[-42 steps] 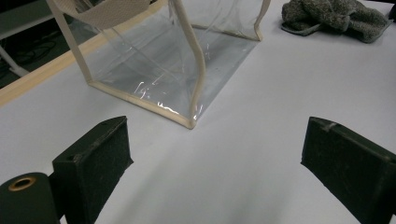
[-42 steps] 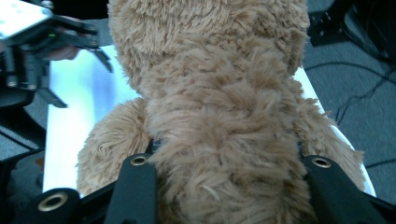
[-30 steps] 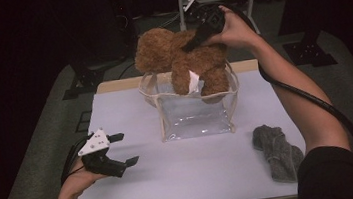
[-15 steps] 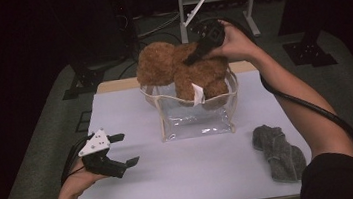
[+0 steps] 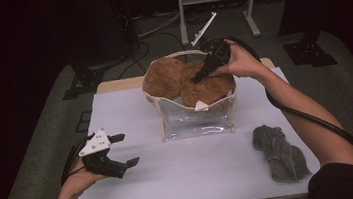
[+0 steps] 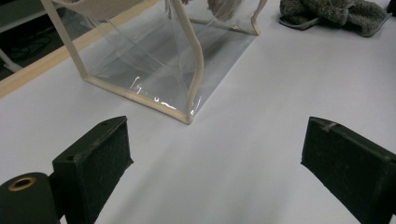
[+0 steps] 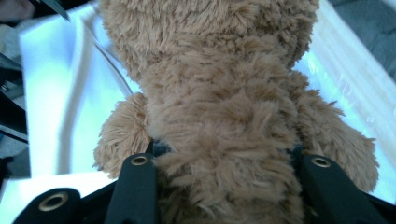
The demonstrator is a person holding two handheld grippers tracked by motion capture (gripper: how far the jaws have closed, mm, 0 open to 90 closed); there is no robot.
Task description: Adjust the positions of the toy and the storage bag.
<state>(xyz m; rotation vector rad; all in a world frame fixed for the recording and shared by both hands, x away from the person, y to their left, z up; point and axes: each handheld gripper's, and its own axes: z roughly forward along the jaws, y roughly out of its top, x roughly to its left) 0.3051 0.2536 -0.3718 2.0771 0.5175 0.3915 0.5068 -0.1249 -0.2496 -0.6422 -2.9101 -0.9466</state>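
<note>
A brown plush teddy bear (image 5: pixel 187 80) sits low in the mouth of a clear plastic bag with beige trim (image 5: pixel 197 120) at the back middle of the white table. My right gripper (image 5: pixel 201 74) is shut on the teddy bear, its black jaws pressed into the fur (image 7: pixel 224 140) on both sides. My left gripper (image 5: pixel 122 150) rests near the front left of the table, open, with nothing between its jaws. The left gripper view looks at the bag's near corner (image 6: pixel 187 114) across bare tabletop.
A grey crumpled cloth (image 5: pixel 278 152) lies on the table at the front right, also at the top of the left gripper view (image 6: pixel 334 13). A wooden strip (image 5: pixel 117 84) edges the table's far side. Dark stands and cables sit on the floor behind.
My right gripper has lowered the teddy bear from above the bag down into its opening. The left gripper has stayed in place.
</note>
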